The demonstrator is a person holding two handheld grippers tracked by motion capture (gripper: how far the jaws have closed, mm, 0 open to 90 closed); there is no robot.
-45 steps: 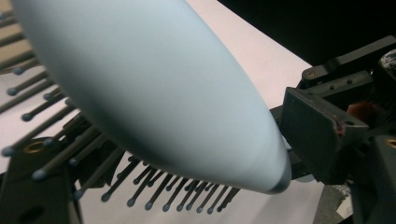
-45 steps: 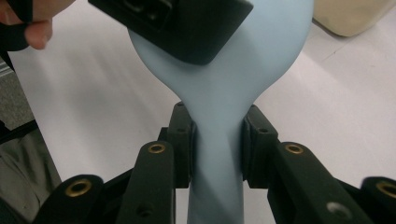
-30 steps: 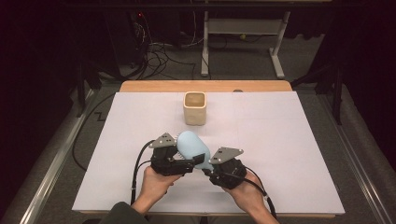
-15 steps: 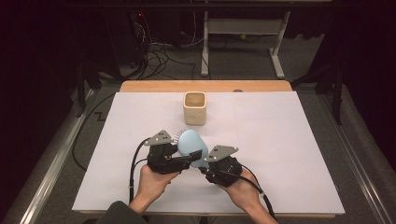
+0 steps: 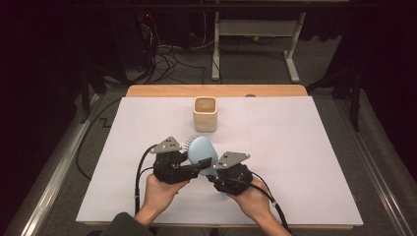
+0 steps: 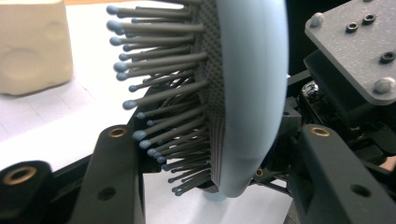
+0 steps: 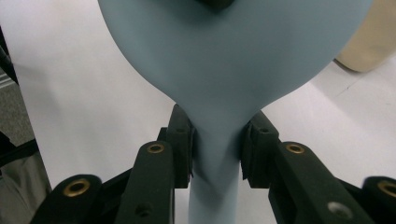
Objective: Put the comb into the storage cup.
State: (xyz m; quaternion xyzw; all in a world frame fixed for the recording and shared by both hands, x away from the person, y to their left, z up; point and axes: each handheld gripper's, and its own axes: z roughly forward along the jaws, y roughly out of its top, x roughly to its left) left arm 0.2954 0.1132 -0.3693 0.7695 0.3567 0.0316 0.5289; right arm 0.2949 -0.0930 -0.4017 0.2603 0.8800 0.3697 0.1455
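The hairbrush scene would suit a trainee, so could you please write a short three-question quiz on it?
1. True or false: the right gripper holds the hairbrush by the neck of its handle.
2. Which part of the brush lies between the left gripper's jaws? A) the handle's end B) the head, bristles on one side and smooth back on the other C) nothing
3. What stands on the table beyond the brush?

Key: 1 true; 2 B; 3 a cream-coloured cup, upright, apart from the brush.
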